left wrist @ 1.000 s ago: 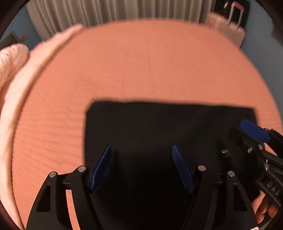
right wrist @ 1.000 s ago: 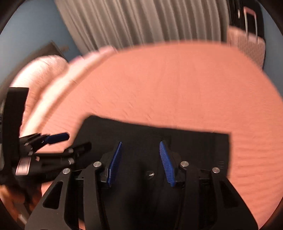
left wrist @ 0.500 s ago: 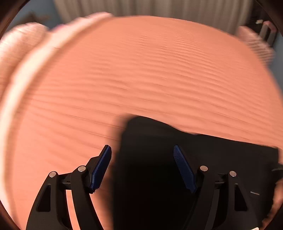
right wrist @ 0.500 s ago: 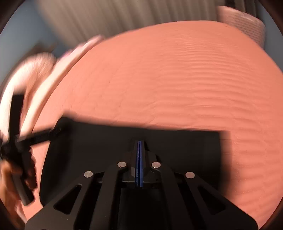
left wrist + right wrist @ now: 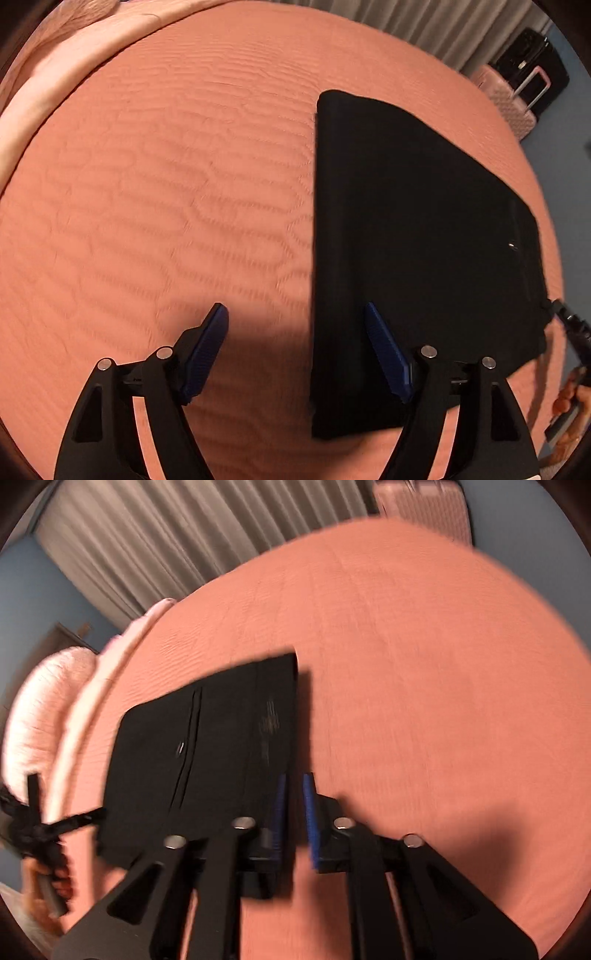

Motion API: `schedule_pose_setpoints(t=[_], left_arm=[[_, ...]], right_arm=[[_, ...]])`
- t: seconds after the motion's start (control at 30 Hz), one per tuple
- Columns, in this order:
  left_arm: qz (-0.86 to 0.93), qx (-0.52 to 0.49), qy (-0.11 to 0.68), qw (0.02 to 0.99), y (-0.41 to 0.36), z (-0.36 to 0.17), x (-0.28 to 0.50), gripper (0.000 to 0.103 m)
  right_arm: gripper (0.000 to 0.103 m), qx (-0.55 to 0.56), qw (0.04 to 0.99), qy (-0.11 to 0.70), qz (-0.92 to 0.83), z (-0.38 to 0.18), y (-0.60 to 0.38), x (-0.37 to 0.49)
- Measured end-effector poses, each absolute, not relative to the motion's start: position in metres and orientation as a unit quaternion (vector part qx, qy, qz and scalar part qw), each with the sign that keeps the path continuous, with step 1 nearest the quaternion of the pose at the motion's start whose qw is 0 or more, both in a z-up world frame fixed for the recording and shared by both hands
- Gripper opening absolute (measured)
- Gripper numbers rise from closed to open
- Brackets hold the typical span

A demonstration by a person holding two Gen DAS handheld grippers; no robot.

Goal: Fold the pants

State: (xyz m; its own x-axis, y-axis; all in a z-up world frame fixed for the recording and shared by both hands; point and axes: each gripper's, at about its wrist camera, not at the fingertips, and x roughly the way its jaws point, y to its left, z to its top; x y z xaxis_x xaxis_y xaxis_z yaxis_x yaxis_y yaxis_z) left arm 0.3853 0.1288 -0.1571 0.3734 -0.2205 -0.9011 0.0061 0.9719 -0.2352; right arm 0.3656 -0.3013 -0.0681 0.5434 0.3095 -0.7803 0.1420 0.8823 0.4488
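The black pants (image 5: 413, 236) lie folded into a flat rectangle on the salmon bedspread (image 5: 166, 192). They also show in the right wrist view (image 5: 207, 760). My left gripper (image 5: 295, 354) is open and empty, straddling the pants' left folded edge, its right finger over the cloth. My right gripper (image 5: 294, 812) hangs at the pants' right edge with its jaws a narrow gap apart and nothing between them. Its tip shows at the far right of the left wrist view (image 5: 570, 325). The left gripper shows at the left of the right wrist view (image 5: 40, 830).
Pink pillows (image 5: 44, 716) and a folded pink blanket (image 5: 70, 62) lie along one side of the bed. Grey curtains (image 5: 166, 542) hang behind. A pink suitcase (image 5: 513, 99) stands by the bed's far corner.
My right gripper, shut half a second ago, has parted slightly and shifted to the pants' right edge. My left gripper stayed open and moved left off the pants. Both views have swung round.
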Motion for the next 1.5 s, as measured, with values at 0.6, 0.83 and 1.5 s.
schedule_pose_setpoints(t=[0.6, 0.83, 1.5], left_arm=[[-0.132, -0.137, 0.559, 0.807, 0.106, -0.159, 0.396, 0.091], [-0.117, -0.169, 0.545, 0.813, 0.099, -0.151, 0.398, 0.028], [-0.126, -0.161, 0.577, 0.791, 0.121, -0.130, 0.159, 0.011]], right_arm=[[0.084, 0.351, 0.805, 0.455, 0.146, -0.104, -0.275, 0.375], [0.026, 0.375, 0.794, 0.465, 0.113, -0.110, -0.277, 0.375], [0.022, 0.341, 0.788, 0.503, 0.097, -0.077, -0.270, 0.113]])
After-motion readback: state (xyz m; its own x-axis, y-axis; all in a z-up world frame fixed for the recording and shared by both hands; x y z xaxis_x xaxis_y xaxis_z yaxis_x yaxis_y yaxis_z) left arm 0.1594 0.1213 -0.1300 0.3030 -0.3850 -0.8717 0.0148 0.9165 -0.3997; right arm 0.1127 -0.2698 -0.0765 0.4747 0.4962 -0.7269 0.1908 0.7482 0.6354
